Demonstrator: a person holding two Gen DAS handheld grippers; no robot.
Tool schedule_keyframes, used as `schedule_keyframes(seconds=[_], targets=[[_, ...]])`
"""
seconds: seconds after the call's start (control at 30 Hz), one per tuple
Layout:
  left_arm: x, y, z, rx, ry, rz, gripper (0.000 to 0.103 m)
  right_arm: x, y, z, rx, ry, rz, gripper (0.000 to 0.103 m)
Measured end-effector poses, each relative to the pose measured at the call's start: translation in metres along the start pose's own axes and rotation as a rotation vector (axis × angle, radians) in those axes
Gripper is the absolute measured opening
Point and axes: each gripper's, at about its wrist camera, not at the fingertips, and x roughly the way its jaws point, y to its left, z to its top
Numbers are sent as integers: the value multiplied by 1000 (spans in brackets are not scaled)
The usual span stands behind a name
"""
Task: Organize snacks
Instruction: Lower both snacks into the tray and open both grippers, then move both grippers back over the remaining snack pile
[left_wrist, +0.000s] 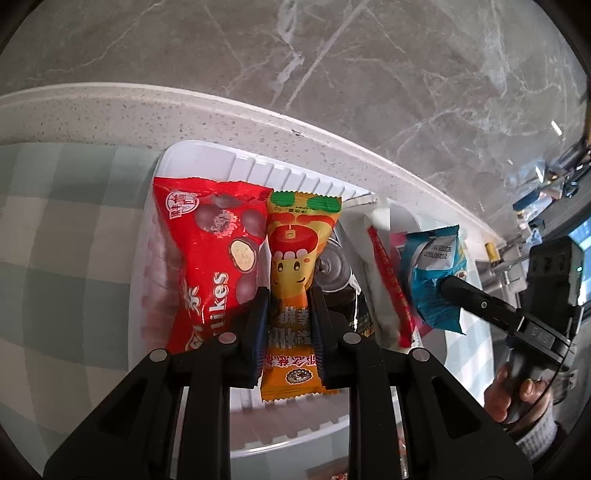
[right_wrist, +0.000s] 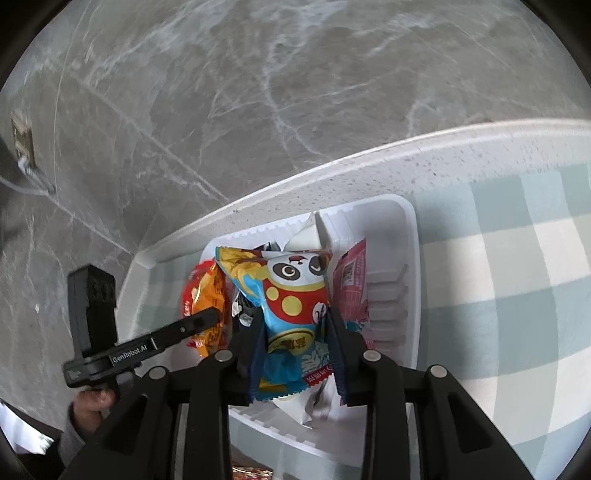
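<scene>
Glossy plastic-film snack wrappers (left_wrist: 214, 258) crinkle and catch the light inside a smooth white plastic tray (left_wrist: 207, 158). The counter (left_wrist: 229, 114) looks speckled stone under checked cloth (left_wrist: 66, 229); each tool (left_wrist: 288, 314) is matt black.

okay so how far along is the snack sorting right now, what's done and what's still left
Partly done. Already in the white tray: a red chocolate-ball bag, a white-and-red stick packet and a pink packet. In hand: the left gripper is shut on the orange snack packet, and the right gripper is shut on the blue panda packet, both over the tray. Left: releasing both. Other loose snacks can't be seen.
</scene>
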Motion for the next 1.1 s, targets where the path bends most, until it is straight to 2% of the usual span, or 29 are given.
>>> schedule_keyframes(seconds=[0.1,0.2,0.23,0.27,0.3,0.43,0.67,0.93,1.1], targets=[[3,-9,1,43,1,29,22,1,6,-1,-40,4,-31,37],[3,-20,0,73,-1,32,34,-2,13,-3,-81,-5,-69,41],[-1,-23,-1,82,-7,24,48,-3,14,-3,-88,-7,-73,42],[-3,-27,0,90,-11,8,58,-6,16,-4,-95,-11,-79,46],[-5,-32,0,101,-14,0,59,-8,17,-5,-99,-17,-86,47],[-13,-48,1,166,-49,46,60,-23,18,-8,-98,-41,-76,48],[-44,-56,-15,160,-84,26,60,-55,25,-19,-91,-82,-49,53],[-89,-59,-56,176,-91,2,60,-96,42,-44,-99,-114,-16,53],[-107,-63,-93,189,-59,-4,60,-122,48,-67,-113,-132,-24,54]])
